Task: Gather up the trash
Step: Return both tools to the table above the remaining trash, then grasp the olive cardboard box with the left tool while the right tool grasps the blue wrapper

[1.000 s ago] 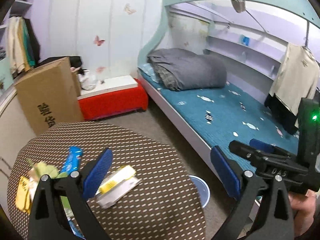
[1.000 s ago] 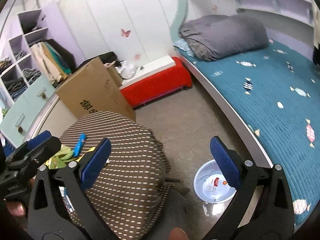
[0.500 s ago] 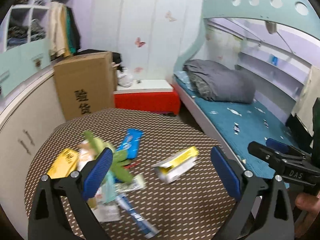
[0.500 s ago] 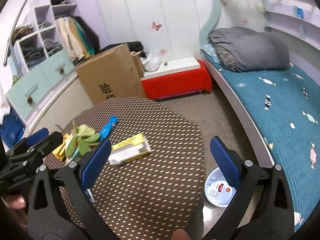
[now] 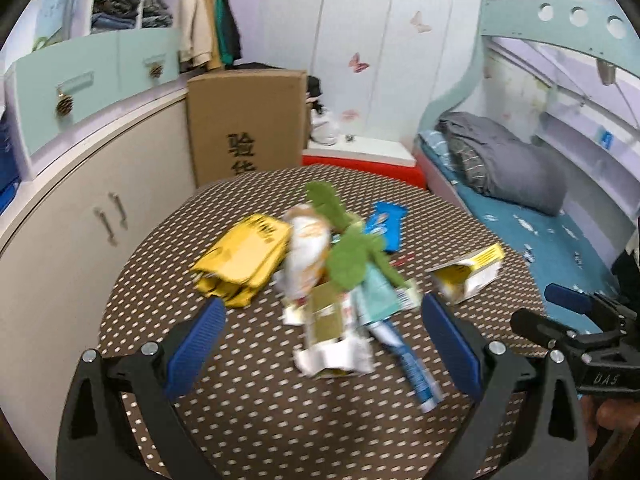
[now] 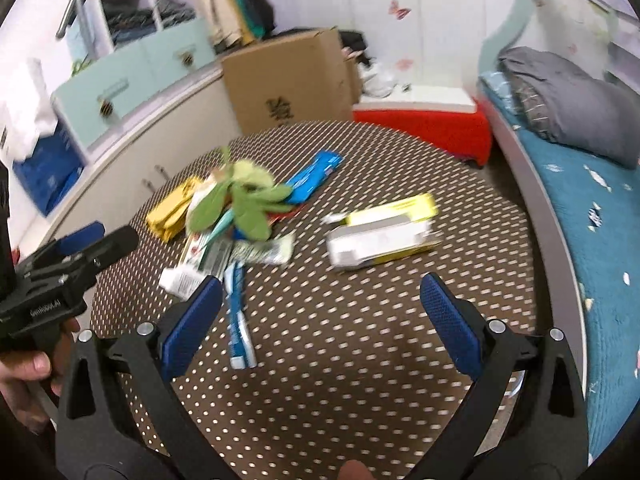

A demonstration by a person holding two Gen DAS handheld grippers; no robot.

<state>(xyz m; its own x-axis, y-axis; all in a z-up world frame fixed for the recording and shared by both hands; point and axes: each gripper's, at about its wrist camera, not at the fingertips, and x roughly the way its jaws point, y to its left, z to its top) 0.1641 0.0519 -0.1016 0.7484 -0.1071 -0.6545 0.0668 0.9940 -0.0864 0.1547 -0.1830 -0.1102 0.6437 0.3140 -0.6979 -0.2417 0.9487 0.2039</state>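
A heap of trash lies on the round brown dotted table (image 5: 260, 412): a yellow packet (image 5: 244, 258), a white-orange wrapper (image 5: 306, 252), a limp green thing (image 5: 348, 248), a blue wrapper (image 5: 386, 222), a blue-white tube (image 5: 408, 364) and a yellow-white carton (image 5: 468, 274). My left gripper (image 5: 320, 340) hangs open above the near side of the heap, nothing between its fingers. In the right wrist view the carton (image 6: 384, 232) lies right of the heap, the tube (image 6: 240, 320) nearer. My right gripper (image 6: 320, 320) is open and empty over the table (image 6: 340, 380).
A cardboard box (image 5: 248, 120) stands behind the table beside a curved cabinet (image 5: 80, 184). A red bench (image 6: 424, 128) and a bed with a teal cover (image 6: 600, 220) lie to the right. A hand (image 6: 24, 360) holds the left gripper at the left edge.
Both views have swung left and down from the bed and floor onto the table. The trash heap now sits in the middle of each view, closer to both open grippers.
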